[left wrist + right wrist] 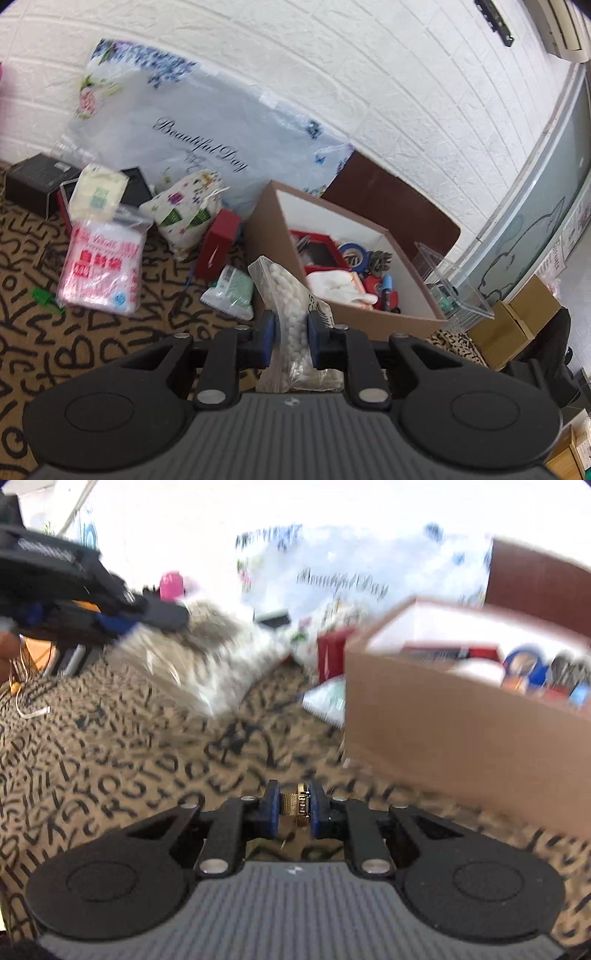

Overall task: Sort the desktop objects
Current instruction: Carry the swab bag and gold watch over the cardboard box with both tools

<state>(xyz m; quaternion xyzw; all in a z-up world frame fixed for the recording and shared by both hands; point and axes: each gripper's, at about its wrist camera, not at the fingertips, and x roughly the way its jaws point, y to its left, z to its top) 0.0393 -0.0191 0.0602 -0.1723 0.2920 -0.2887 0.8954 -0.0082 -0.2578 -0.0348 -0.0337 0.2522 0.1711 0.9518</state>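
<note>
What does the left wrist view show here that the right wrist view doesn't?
Only the left wrist view: the left tool shut on a zip bag of white pellets, and the clear plastic case beyond the box. Only the right wrist view: the right tool clamping a brass combination padlock. Both: the cardboard box of sorted items and the lettered tablecloth.

A white wall (369, 74) with a raised brick pattern runs behind the table, whose tan cloth (55, 332) is scrawled all over with black letters. High on the wall sits an air conditioner (561, 29), and to the right a frosted glass panel (546, 192) with a cartoon outline stands above stacked cardboard cartons (513, 328).
</note>
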